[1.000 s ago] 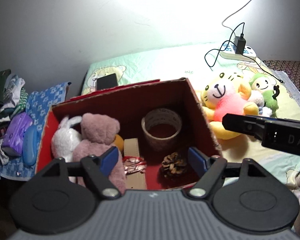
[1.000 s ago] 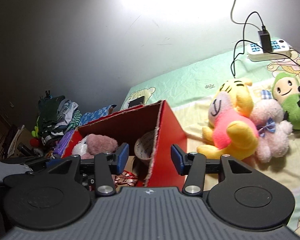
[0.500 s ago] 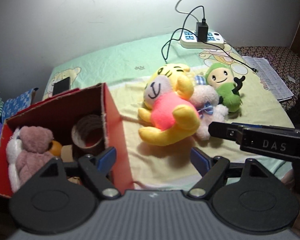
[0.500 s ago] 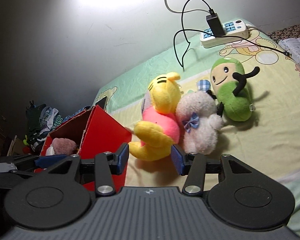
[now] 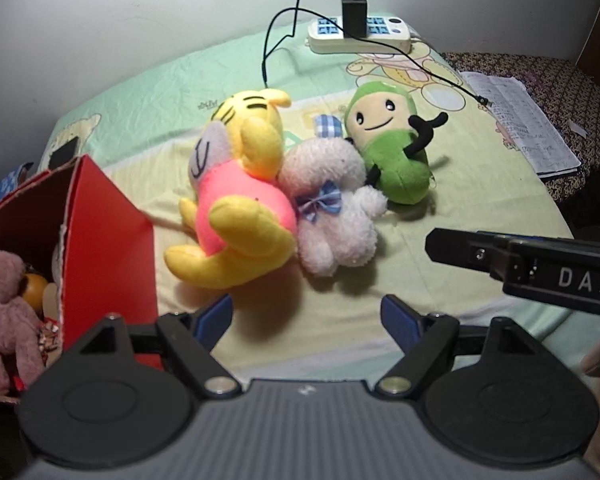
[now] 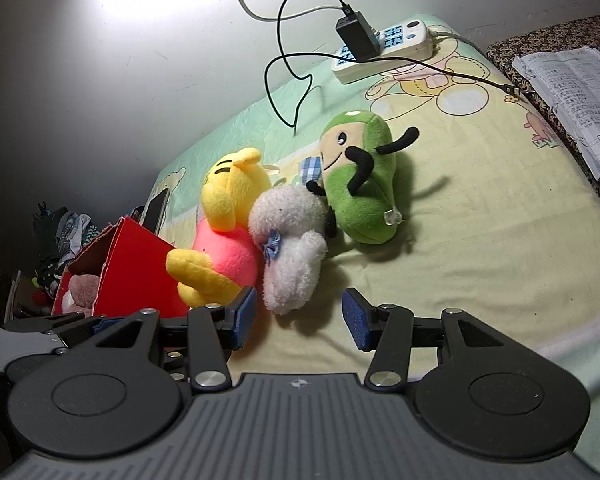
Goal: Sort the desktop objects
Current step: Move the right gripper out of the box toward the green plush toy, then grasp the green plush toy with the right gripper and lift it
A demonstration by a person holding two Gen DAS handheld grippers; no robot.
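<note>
Three plush toys lie bunched on the bed: yellow tiger (image 5: 240, 200), white lamb (image 5: 332, 216) pressed against it, green bean doll (image 5: 392, 152) just beyond. Red box (image 5: 104, 240) sits left, already holding a pink bear (image 5: 4, 316).

Left gripper (image 5: 306, 318) fingers apart, having just widened, nothing between. Right gripper (image 6: 298, 318) fingers apart, empty, lined up on the lamb.

We should pinch the lamb's body, not its bow, and lift clear of the tiger. Charger cable (image 6: 284, 80) and power strip (image 6: 384, 48) sit well behind; papers (image 6: 572, 96) at the far right.

Three plush toys (image 5: 328, 208) on the sheet, one red box (image 5: 108, 248), one power strip (image 5: 360, 34), two grippers (image 5: 308, 316).
</note>
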